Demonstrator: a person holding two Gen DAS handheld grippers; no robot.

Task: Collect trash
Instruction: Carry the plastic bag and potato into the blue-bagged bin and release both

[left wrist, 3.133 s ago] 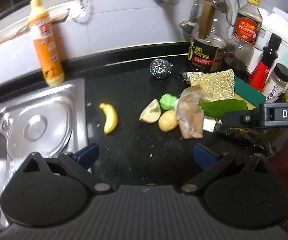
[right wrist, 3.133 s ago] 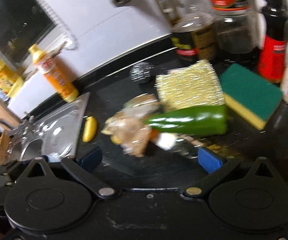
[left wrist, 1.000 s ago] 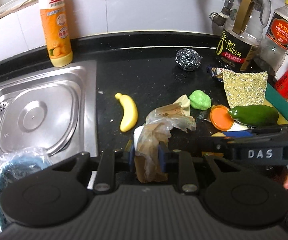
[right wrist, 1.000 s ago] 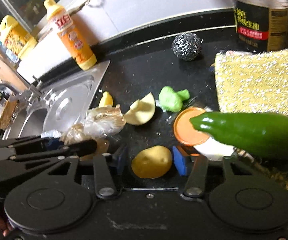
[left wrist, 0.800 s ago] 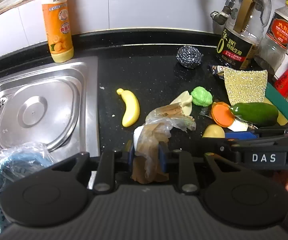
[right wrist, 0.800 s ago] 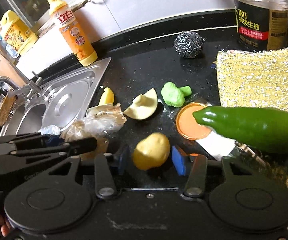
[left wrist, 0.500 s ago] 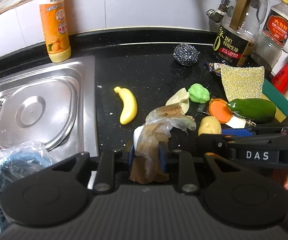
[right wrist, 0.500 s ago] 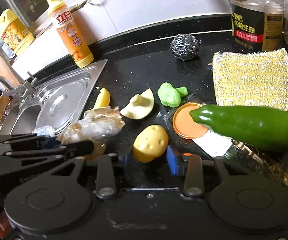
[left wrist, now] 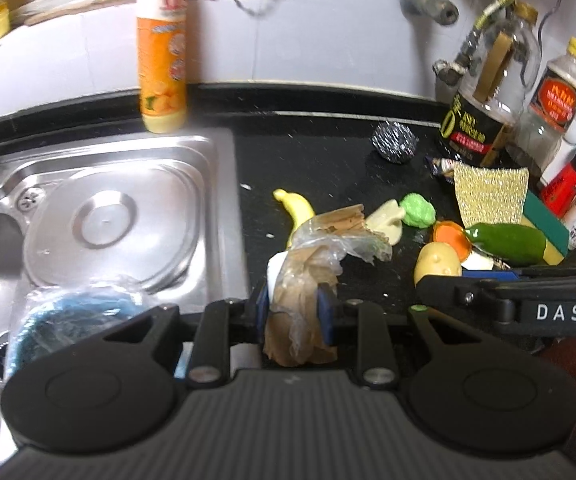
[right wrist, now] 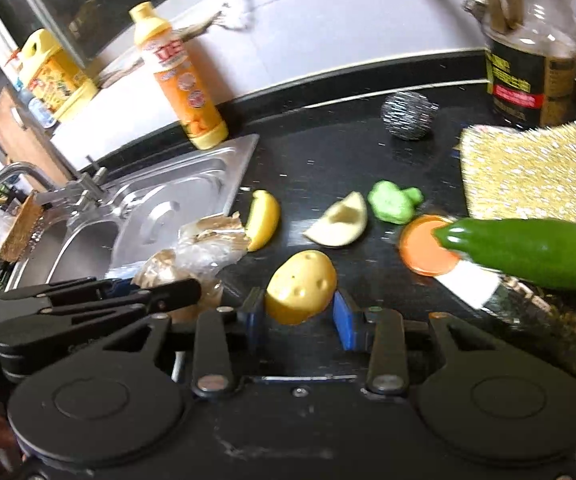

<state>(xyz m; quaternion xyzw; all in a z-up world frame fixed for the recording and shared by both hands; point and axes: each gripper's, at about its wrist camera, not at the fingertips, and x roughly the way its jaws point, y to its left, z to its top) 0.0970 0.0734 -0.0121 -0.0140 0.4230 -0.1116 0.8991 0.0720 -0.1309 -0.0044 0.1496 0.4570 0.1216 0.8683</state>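
I am holding left gripper (left wrist: 294, 308) clamped on crumpled plastic bag (left wrist: 312, 264), light, soft, slippery, gripped mid-bundle | right gripper (right wrist: 300, 312) is pinching toy potato (right wrist: 300, 286) across its middle, stiff, smooth, light | ahead of pads: banana (right wrist: 263, 220), apple wedge (right wrist: 340, 222) are lying on counter (right wrist: 328, 160) | far left: sink (left wrist: 99, 216)

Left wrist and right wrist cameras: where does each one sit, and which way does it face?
Left wrist: sits on the left gripper, looking down over its crumpled plastic bag at the sink; the right gripper shows at right.
Right wrist: sits on the right gripper, looking down over its yellow potato at the black counter; the left gripper shows at left.
Both share the banana, the green pepper and the orange bottle.
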